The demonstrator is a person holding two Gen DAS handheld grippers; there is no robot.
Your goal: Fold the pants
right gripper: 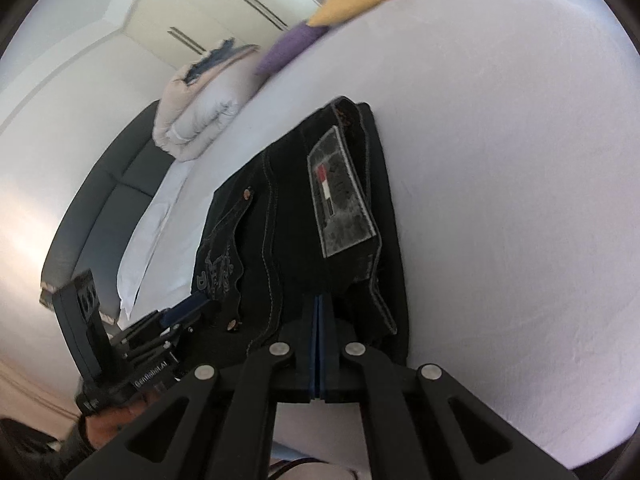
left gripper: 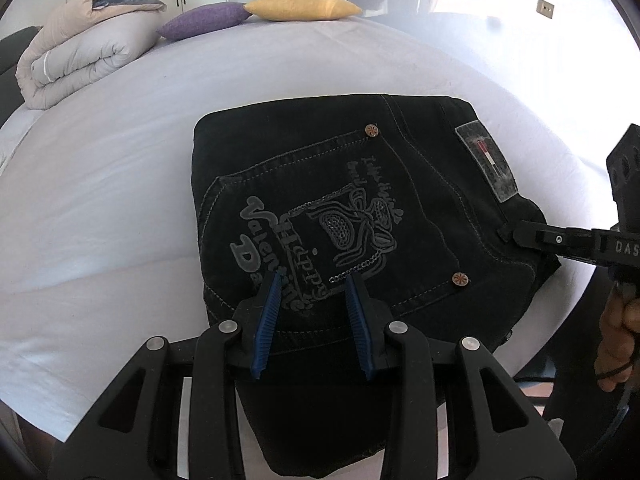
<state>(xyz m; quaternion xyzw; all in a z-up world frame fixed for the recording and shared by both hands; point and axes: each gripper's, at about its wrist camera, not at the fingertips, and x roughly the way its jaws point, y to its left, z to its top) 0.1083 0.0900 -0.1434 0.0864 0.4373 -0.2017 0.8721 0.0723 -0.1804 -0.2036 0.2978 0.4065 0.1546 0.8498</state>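
Observation:
Black jeans point(left gripper: 360, 208) lie folded into a compact bundle on the white bed point(left gripper: 120, 200), back pocket with grey print facing up. My left gripper point(left gripper: 314, 280) is open, its blue pads hovering over the pocket's near edge. My right gripper point(left gripper: 506, 234) reaches in from the right, touching the jeans' waistband edge below the grey label patch point(left gripper: 486, 160). In the right wrist view the jeans point(right gripper: 288, 240) stretch ahead, and my right gripper point(right gripper: 320, 300) has its blue pads pressed together at the fabric's near edge; whether cloth is pinched cannot be told. The left gripper point(right gripper: 188, 306) shows at left.
A rolled beige duvet point(left gripper: 80, 56) lies at the bed's far left, with a purple cushion point(left gripper: 204, 20) and a yellow cushion point(left gripper: 304, 6) at the far edge. Wardrobe doors stand behind. A dark headboard point(right gripper: 100, 208) runs along the bed's side.

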